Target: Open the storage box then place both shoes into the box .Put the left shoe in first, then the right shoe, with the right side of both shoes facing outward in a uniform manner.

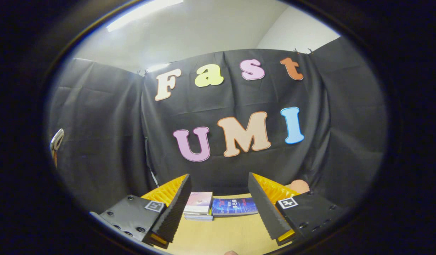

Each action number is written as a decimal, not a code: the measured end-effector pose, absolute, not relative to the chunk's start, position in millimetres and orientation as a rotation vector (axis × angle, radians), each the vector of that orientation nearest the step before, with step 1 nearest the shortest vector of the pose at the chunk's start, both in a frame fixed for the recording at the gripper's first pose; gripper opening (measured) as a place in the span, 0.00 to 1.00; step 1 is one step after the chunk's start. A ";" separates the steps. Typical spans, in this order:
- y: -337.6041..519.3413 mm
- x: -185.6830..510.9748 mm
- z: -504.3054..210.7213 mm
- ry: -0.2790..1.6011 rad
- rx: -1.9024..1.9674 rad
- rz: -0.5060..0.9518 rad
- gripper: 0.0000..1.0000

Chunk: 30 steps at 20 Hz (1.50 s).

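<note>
Gripper [219, 203] fingers wide apart, empty — books [200, 206] beyond, on table [221, 237]

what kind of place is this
Likely a staged recording booth, not a real home: black cloth wall, a wooden table with stacked books, and the open tongs empty above the table.

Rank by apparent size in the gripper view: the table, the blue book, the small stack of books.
1. Table, largest.
2. Blue book and stack of books: look alike, so unranked.
The open gripper frames both, touching neither.
</note>
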<state>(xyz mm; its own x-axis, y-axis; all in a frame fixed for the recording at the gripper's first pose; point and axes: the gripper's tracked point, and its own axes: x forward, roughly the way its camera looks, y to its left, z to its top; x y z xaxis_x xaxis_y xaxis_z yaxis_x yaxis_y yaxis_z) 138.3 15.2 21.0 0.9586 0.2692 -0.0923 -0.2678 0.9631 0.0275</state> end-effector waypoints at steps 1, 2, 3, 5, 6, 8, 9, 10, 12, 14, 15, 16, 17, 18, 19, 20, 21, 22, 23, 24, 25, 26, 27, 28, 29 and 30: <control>12.4 137.3 20.5 0.096 0.015 0.272 1.00; 9.1 137.2 19.3 0.100 0.014 0.268 1.00; 5.6 136.5 19.3 0.101 0.012 0.264 1.00; -1.4 133.9 16.5 0.102 0.005 0.256 1.00; -4.6 133.6 16.5 0.101 0.002 0.251 1.00; -8.8 131.4 17.6 0.096 0.000 0.246 1.00; -10.1 128.6 21.9 0.092 0.004 0.245 1.00; -13.0 124.7 23.0 0.089 0.009 0.244 1.00; -17.6 123.7 21.1 0.089 0.019 0.241 1.00; -21.1 124.4 21.3 0.086 0.023 0.239 1.00; -22.8 124.1 21.5 0.083 0.023 0.238 1.00; -24.4 124.9 21.6 0.081 0.022 0.236 1.00; -26.1 123.8 21.9 0.081 0.020 0.234 1.00; -27.7 123.9 21.1 0.081 0.020 0.232 1.00; -29.1 124.8 22.0 0.079 0.022 0.230 1.00; -31.2 124.6 21.5 0.077 0.024 0.227 1.00; -33.2 124.5 22.9 0.075 0.027 0.225 1.00; -34.6 126.2 22.6 0.072 0.029 0.224 1.00; -36.3 125.9 23.6 0.069 0.030 0.221 1.00; -38.0 126.3 23.0 0.068 0.029 0.221 1.00; -39.8 127.0 22.9 0.064 0.027 0.220 1.00; -41.6 127.4 22.8 0.063 0.025 0.218 1.00; -42.8 127.4 22.2 0.064 0.026 0.219 1.00; -43.3 127.1 21.5 0.065 0.030 0.220 1.00; -44.5 128.0 20.6 0.065 0.036 0.221 1.00; -46.9 129.5 18.2 0.066 0.042 0.219 1.00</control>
